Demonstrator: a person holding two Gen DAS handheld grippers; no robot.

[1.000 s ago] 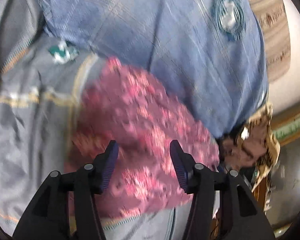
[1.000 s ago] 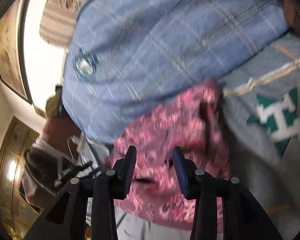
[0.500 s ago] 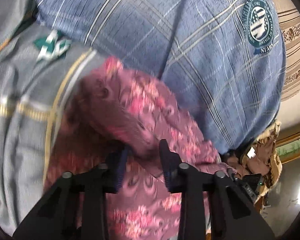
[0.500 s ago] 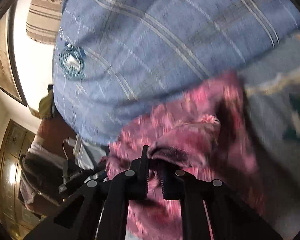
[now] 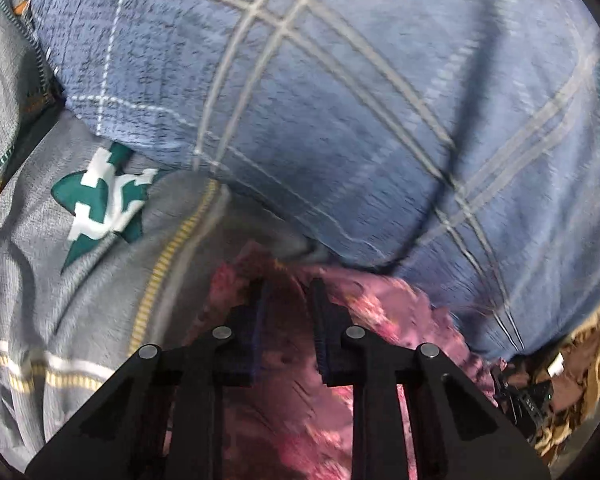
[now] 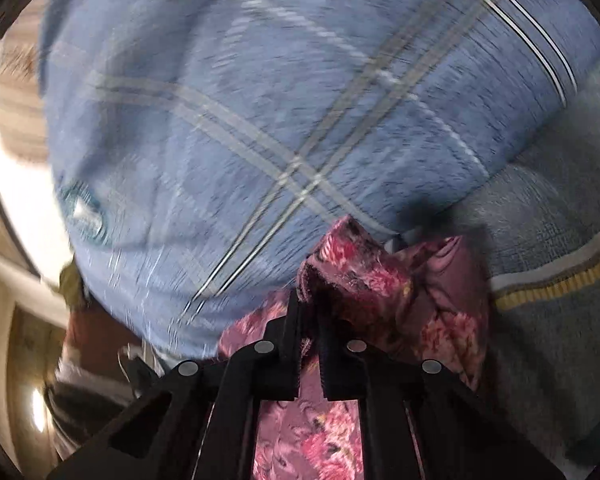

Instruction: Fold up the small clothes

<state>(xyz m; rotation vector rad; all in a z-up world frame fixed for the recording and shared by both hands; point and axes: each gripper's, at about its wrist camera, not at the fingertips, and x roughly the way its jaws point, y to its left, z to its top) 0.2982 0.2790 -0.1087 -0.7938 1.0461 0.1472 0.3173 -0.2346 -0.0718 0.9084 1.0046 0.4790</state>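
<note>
Grey bedding w/ green emblem (image 5: 100,204) at left, blue plaid pillow (image 5: 340,120) behind. Left gripper (image 5: 288,292) jaws closing on pink floral garment (image 5: 284,420), cloth between them. Right gripper (image 6: 309,300) clamped on bunched edge of same garment (image 6: 380,280). Est. progress: early; 2 edges gripped, garment crumpled, no neat fold visible.
</note>
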